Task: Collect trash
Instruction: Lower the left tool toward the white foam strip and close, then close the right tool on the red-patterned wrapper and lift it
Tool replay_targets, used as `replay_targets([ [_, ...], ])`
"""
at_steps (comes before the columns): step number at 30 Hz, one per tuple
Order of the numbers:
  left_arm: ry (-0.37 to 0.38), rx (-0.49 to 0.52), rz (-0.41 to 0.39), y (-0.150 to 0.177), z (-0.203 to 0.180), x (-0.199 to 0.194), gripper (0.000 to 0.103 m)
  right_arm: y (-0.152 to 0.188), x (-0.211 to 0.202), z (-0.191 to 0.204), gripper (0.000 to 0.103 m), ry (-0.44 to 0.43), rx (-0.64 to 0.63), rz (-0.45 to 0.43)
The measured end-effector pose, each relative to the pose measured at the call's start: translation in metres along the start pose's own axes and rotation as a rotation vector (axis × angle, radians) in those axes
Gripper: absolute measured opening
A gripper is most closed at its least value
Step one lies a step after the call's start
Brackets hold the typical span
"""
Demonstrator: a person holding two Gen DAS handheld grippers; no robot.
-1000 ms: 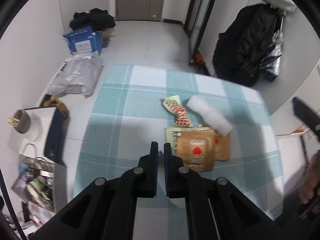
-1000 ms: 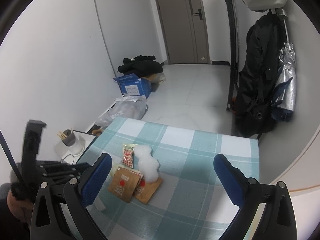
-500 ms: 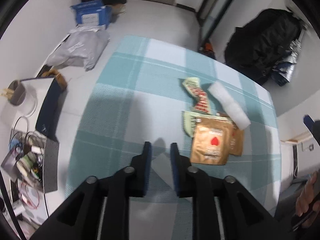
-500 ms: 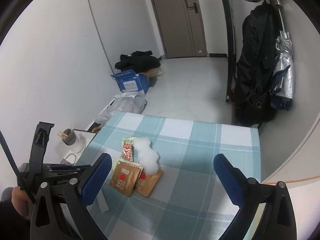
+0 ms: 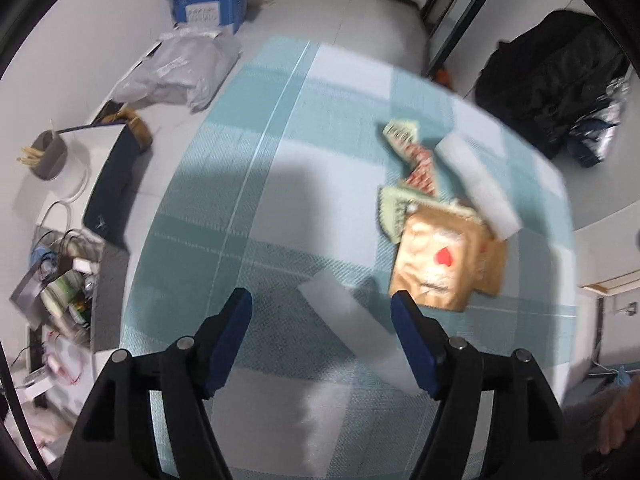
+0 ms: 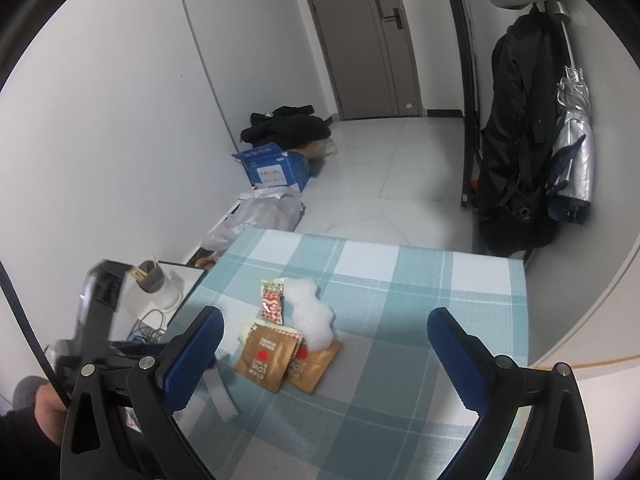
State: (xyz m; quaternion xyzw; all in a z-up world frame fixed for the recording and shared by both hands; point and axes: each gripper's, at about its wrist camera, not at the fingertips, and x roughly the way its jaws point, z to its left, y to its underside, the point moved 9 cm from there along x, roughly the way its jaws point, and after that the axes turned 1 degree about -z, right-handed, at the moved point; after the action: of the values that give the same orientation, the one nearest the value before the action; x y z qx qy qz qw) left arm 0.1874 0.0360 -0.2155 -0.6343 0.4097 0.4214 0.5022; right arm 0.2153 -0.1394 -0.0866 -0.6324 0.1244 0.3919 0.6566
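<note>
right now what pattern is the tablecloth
Teal-and-white plaid tablecloth, clearest in the right wrist view.

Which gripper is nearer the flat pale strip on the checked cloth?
Left. The left gripper hangs right over the flat pale strip, jaws opening around it. The right gripper is farther off, the strip low beside its left finger.
</note>
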Motion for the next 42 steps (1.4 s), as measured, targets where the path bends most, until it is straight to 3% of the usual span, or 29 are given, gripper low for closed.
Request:
replay_targets([
  [4,-0.035,0.008,-0.023,-0.001,-0.002,0.001,0.067,-0.002,-0.004,-0.005,0.103,-0.003,0.021,-0.002],
  [7,-0.099,0.038,-0.025,-0.001,-0.006,0.001,0.046,-0.001,-0.006,-0.009,0.103,-0.011,0.046,0.005],
  [8,-0.123,0.054,-0.033,-0.002,-0.008,0.001,0.032,0.000,-0.006,-0.011,0.103,-0.010,0.054,0.007],
  [9,-0.129,0.059,-0.045,-0.002,-0.009,0.000,0.024,0.000,-0.007,-0.012,0.103,-0.011,0.061,0.010],
  [12,-0.162,0.060,-0.081,-0.005,-0.005,-0.001,0.016,0.001,-0.009,-0.015,0.103,-0.015,0.075,0.011],
  [15,-0.133,0.042,-0.101,-0.009,-0.001,-0.004,0.005,0.003,-0.012,-0.017,0.103,-0.019,0.083,0.008],
  [28,0.018,-0.037,-0.097,-0.012,0.006,-0.008,0.002,0.012,-0.002,-0.020,0.103,-0.007,0.107,0.046],
  [39,0.141,-0.043,-0.171,-0.020,0.002,-0.038,0.002,0.016,0.025,-0.004,0.102,0.005,0.080,0.094],
  [42,0.165,-0.034,-0.195,-0.025,0.002,-0.045,0.002,0.014,0.034,0.001,0.095,-0.006,0.071,0.113],
])
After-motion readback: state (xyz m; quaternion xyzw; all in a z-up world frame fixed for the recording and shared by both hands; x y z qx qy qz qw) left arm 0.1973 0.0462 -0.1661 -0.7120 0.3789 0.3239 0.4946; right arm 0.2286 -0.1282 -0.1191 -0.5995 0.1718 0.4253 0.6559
